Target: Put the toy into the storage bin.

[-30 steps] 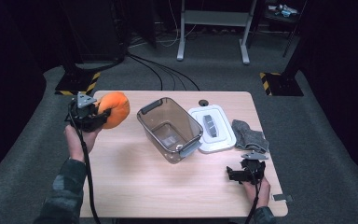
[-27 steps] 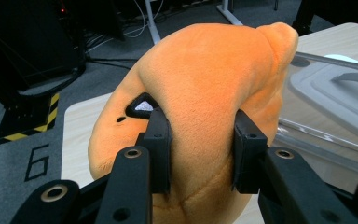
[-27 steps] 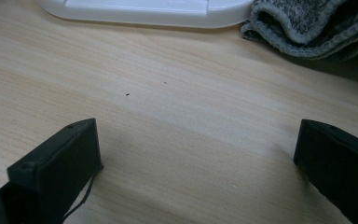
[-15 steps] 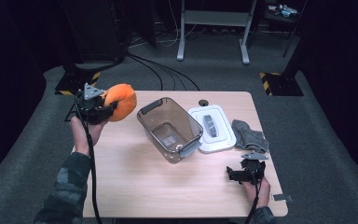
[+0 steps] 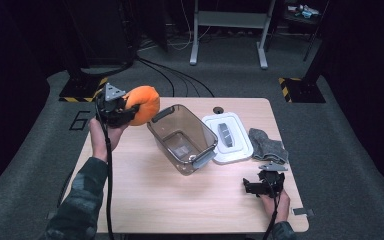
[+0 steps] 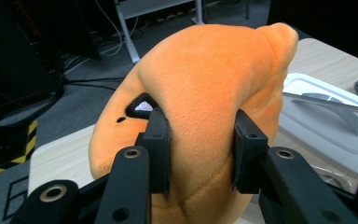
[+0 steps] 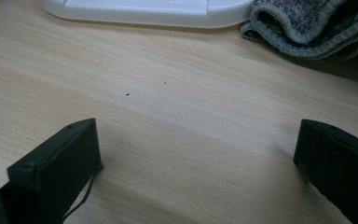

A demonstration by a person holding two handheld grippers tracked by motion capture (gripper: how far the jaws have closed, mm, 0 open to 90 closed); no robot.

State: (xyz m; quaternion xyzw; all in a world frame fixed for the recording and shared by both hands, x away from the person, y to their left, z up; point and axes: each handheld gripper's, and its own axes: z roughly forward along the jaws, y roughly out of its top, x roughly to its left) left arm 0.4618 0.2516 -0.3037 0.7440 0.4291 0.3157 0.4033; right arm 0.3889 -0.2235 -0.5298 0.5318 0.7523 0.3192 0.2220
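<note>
The left tongs (image 5: 122,107) are seen clenched on an orange plush toy (image 5: 142,105), and in the left gripper view the two black jaws are pressed into the soft orange body (image 6: 205,88) from either side, the fabric bulging out between them. The toy is held up in the air over the far left corner of the desk (image 5: 145,195), just beside the rim of a clear brownish plastic container (image 5: 182,137), clear of the wood below. The container is set open-topped at the middle of the desk, tilted a little askew to the desk's edges. Just to its right a white lid (image 5: 227,137) with a grey handle is laid flat, its edge close against the container, and the same lid (image 6: 326,121) is caught behind the toy in the left gripper view. A grey folded cloth (image 5: 267,146) is found just beside the lid, toward the right edge. A small dark round object (image 5: 218,109) is spotted near the far edge; what it is cannot be told. Over on the near right, the right tongs (image 5: 254,187) are rested low on the desk, released, and in the right gripper view the jaws are spread wide over bare wood (image 7: 191,140) with nothing between them, the lid's rim (image 7: 149,11) and the cloth (image 7: 312,23) lying ahead of them.
</note>
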